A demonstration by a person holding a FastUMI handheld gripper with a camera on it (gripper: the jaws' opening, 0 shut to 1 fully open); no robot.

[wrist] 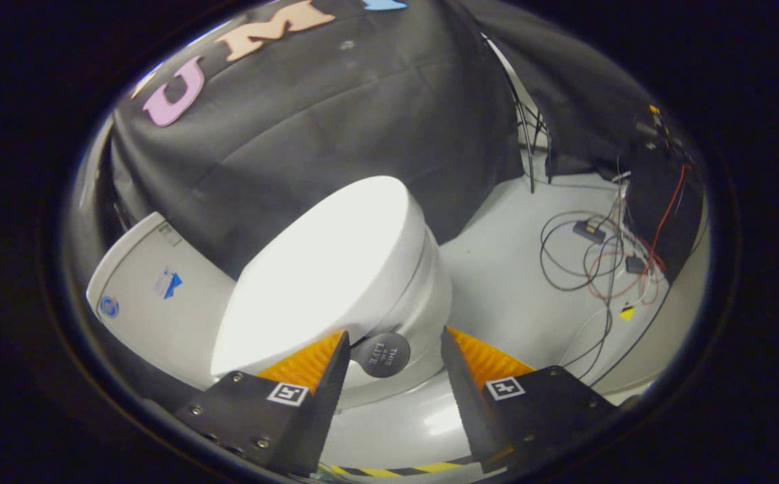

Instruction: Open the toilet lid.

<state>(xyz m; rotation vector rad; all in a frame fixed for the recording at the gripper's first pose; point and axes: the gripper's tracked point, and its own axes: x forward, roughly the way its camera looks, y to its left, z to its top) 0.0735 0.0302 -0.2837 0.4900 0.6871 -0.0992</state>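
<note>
The gripper (394, 343) sits at the bottom centre of the frame with its fingers spread apart, pinching nothing. Between the fingertips, just ahead of them, a round dark tab (381, 354) sticks out from the front edge of the toilet lid (325, 282); neither finger touches it. The lid is down, closed over the bowl (429, 296), and fills the middle of the frame, tilted toward the left finger. What is in the bowl cannot be seen. The tank (150, 286) stands at the left, behind the lid, with small stickers on it. Black cloth (335, 114) hangs across the upper part of the frame behind the toilet. On the pale floor (497, 269) at the right, well apart from the toilet, lies a tangle of wires (597, 262) with small dark boxes. Striped tape (396, 469) runs along the floor below the fingers.
</note>
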